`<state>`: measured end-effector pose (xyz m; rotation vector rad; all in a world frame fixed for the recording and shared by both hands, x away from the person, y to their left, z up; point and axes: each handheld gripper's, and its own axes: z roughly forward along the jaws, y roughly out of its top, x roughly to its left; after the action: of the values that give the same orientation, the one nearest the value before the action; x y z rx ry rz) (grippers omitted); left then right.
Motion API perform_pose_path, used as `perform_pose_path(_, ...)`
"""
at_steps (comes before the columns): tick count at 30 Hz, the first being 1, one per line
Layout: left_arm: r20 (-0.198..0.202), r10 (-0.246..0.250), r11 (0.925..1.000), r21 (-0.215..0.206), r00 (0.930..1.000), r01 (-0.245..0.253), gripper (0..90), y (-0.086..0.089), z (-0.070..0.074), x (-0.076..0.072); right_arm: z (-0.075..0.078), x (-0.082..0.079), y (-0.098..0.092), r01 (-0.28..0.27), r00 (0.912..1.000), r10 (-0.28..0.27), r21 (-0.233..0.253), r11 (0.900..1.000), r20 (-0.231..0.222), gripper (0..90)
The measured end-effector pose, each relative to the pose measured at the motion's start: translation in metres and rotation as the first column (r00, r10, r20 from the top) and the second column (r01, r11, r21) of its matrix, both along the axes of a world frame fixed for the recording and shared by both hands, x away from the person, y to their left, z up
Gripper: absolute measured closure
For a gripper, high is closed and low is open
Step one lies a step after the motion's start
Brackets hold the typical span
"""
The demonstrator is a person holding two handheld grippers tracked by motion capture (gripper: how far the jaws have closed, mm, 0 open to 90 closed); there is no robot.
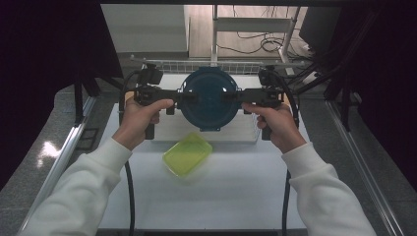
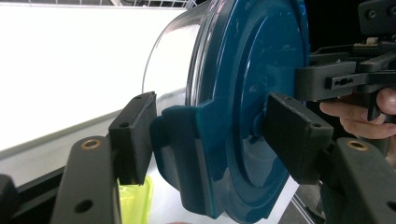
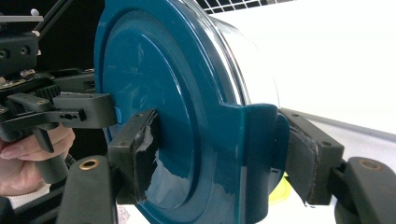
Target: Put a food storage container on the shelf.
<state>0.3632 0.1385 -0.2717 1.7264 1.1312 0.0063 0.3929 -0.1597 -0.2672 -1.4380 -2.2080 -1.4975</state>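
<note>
A round food container (image 1: 208,98) with a dark teal plastic lid and a clear, smooth bowl is held up off the white table (image 1: 236,196), tipped on its side so the lid faces the person. It hangs above the far middle of the table, in front of a white wire rack (image 1: 196,66) that runs along the far edge.

The left gripper (image 1: 189,97) clamps the container's left rim. In the left gripper view its two black, blocky jaws close on a teal locking flap (image 2: 180,154) of the lid: one pad sits on the bowl side of the flap, the other presses the glossy flat face of the lid (image 2: 247,93), which shows concentric raised rings. The right gripper (image 1: 230,97) clamps the opposite rim in the same way. In the right gripper view one worn, scuffed rubber pad (image 3: 144,154) lies against the lid's face and the other behind a second teal flap (image 3: 259,140), with the transparent bowl wall (image 3: 252,60) curving away beyond.

The person's left hand (image 1: 142,115) and right hand (image 1: 275,120), in white sleeves, grip the handles.

A translucent yellow-green rectangular box (image 1: 188,154) with rounded corners lies flat on the table, near its middle, below the container and apart from it.
</note>
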Motion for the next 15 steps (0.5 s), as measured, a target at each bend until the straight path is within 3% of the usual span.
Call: perform_pose_path(15, -0.014, -0.012, 0.9999, -0.003, 0.9998, 0.012, 36.1, 0.007, 0.001, 0.031, 0.003, 0.029, 0.006, 0.000, 0.9999, 0.000, -0.008, 1.000, -0.012, 32.4)
